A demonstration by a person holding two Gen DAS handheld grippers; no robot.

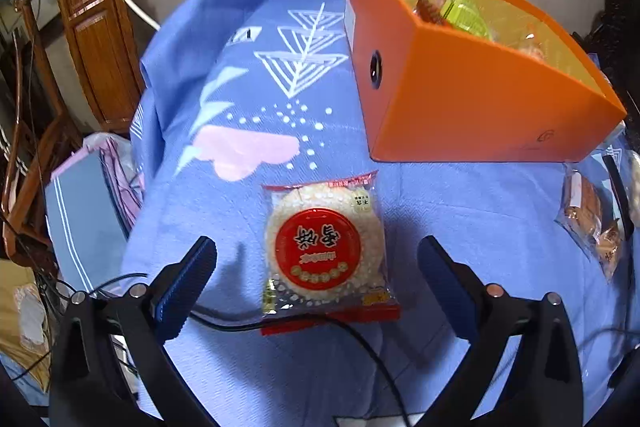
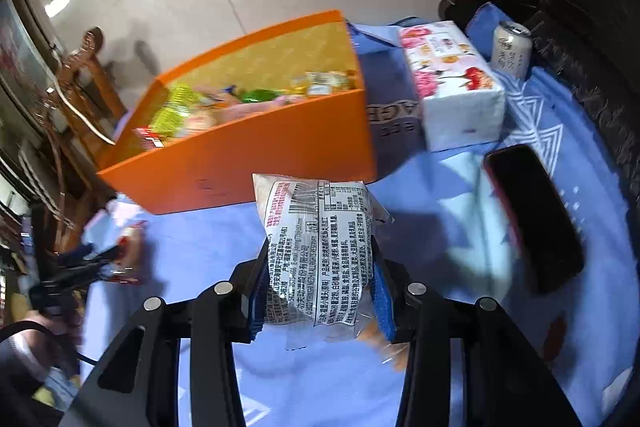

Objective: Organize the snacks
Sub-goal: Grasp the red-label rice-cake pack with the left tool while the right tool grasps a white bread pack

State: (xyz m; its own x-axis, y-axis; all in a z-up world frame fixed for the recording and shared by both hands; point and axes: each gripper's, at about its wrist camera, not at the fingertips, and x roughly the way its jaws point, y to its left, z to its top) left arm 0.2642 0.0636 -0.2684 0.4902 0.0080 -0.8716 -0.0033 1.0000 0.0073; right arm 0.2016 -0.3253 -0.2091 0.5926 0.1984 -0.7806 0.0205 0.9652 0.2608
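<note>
One round rice cracker packet (image 1: 324, 251) with a red circular label lies flat on the blue patterned cloth (image 1: 256, 115), between the two fingers of the left gripper (image 1: 318, 269); the jaws stand wide, a gap showing on each side of the packet, touching nothing; a black cable (image 1: 304, 325) runs across the packet's near edge. A second packet, a white printed snack bag (image 2: 320, 251), sits upright in the right gripper (image 2: 320, 291); its blue pads (image 2: 384, 303) press on the bag's two sides, jaws narrowed around it, the bag raised just near of the orange box (image 2: 240, 163). That single box stands at the far side of the cloth, open on top, with several wrapped snacks (image 2: 192, 111) heaped inside, green and yellow wrappers among them; the exact count cannot be told. In the left wrist view one more clear-wrapped pastry packet (image 1: 592, 223) lies at the right edge of the cloth. Right of the box are one floral tissue pack (image 2: 452, 87), one pale drink can (image 2: 512, 47) beyond it, and one dark phone (image 2: 536, 215) lying flat nearer. Carved wooden furniture (image 1: 92, 39) stands far left.
</note>
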